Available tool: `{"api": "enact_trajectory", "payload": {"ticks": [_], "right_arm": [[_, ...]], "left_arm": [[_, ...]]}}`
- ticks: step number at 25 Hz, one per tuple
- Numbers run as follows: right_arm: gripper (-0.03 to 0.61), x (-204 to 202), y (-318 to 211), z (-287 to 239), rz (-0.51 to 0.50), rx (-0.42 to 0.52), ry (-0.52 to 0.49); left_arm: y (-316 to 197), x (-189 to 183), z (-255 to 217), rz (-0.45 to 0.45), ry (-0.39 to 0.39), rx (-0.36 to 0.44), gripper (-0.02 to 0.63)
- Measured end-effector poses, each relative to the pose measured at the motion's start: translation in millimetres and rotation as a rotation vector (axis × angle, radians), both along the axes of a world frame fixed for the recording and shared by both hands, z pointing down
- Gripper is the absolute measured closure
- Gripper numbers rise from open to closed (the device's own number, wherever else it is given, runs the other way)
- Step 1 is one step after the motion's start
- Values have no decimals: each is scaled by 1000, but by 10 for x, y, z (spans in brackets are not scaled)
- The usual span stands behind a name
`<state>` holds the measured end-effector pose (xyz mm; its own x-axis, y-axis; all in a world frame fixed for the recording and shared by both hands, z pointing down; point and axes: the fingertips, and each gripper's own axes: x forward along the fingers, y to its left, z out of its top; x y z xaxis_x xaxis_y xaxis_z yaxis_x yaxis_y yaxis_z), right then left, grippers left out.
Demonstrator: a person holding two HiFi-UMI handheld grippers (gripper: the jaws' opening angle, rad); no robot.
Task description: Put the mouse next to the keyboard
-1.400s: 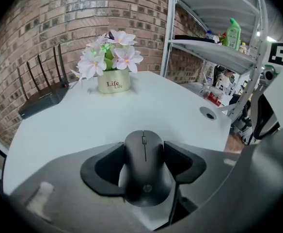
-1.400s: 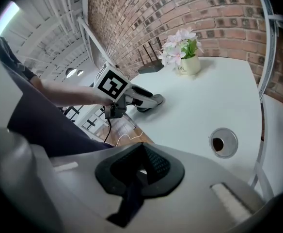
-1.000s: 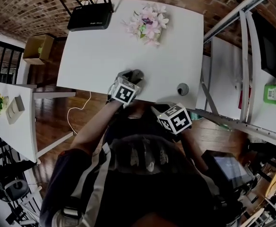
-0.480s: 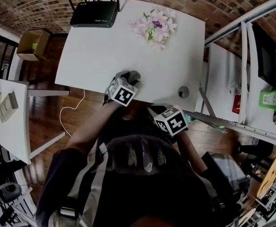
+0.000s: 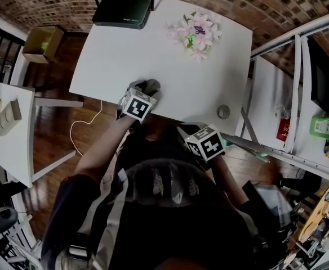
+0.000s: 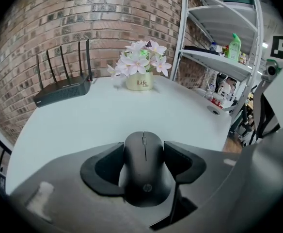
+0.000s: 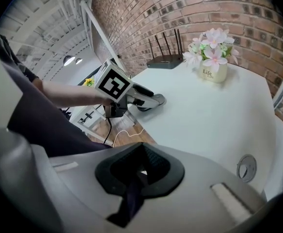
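The left tongs (image 6: 143, 152) were pinching the black mouse (image 6: 144, 178) by its two sides, with the jaws pressed against its body, at the near edge of the white bench (image 5: 130, 49). From these views I could not tell whether the mouse rested on the surface or hung just above it. The right tongs (image 7: 140, 173) were pressed together with nothing between them, and were held back near the person's body, off the bench edge. A black router (image 5: 122, 17) and a flower pot (image 5: 197, 32) stood at the far side. No keyboard showed in any view. I judge that the step in hand was the carrying of the mouse, with the placing not yet done. The next move calls first for finding the keyboard, then for bringing the mouse just beside it, setting it flat and spreading the jaws.
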<state>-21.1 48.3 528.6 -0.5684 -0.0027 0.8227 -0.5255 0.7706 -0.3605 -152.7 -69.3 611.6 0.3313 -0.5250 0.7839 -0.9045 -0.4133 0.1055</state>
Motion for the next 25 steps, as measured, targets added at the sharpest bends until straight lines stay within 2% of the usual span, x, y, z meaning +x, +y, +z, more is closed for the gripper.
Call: {"api": "enact_trajectory", "payload": {"ticks": [10, 20, 25], "right_arm": [[572, -141, 25, 35, -33, -7, 8], [572, -300, 80, -32, -19, -57, 34], [572, -425, 72, -9, -37, -47, 37]], "left_arm": [[-23, -269, -33, -31, -4, 37, 347], [22, -575, -50, -58, 0, 15, 345], [26, -720, -61, -75, 5, 32, 346]]}}
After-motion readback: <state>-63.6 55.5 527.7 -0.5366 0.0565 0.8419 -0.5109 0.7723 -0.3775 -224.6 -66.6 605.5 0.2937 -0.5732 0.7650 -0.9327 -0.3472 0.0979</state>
